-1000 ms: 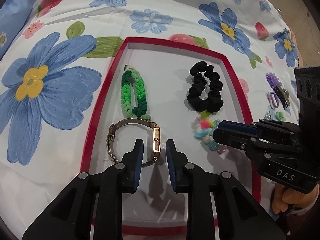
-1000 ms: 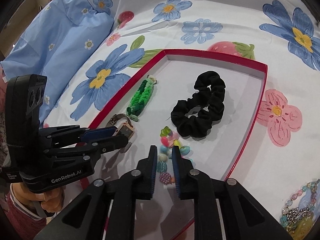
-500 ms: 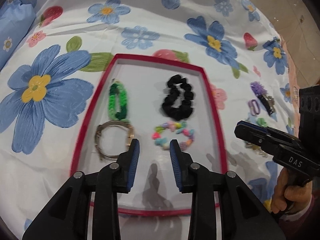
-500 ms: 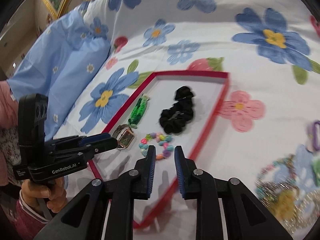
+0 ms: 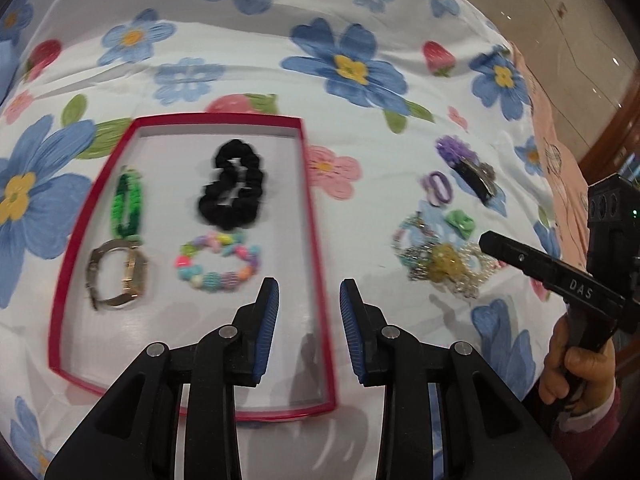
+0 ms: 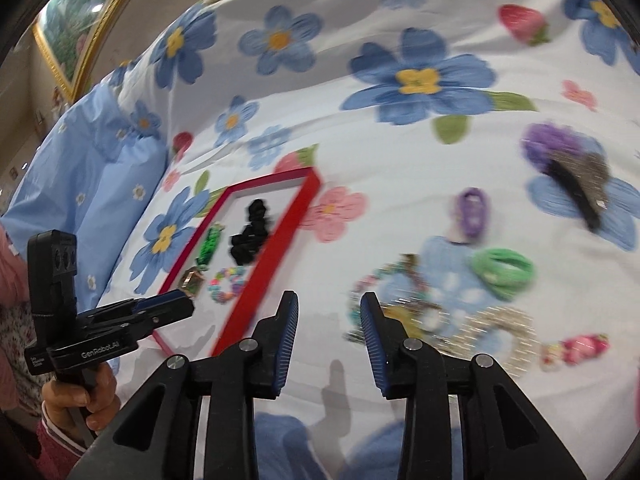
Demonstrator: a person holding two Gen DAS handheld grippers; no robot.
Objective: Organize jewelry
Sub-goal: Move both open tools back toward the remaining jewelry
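The red tray (image 5: 320,256) has free floor along its near edge, and a bare strip of bedspread (image 5: 360,208) lies beside its right wall. Further right, a tangled jewelry pile (image 5: 440,260) blocks the way there.

Tray (image 5: 316,240): red-rimmed, white-floored, lay flat on the floral cloth.
Inside, far row: green braided bracelet (image 5: 129,204), black scrunchie (image 5: 232,190).
Inside, near row: gold watch (image 5: 116,272) on its side, pastel bead bracelet (image 5: 218,260).
Outside, right of the tray: purple clip (image 5: 438,188), green hair tie (image 6: 502,272), black barrette (image 6: 576,188), tangled bead and chain pile (image 5: 440,260), loose on the cloth.
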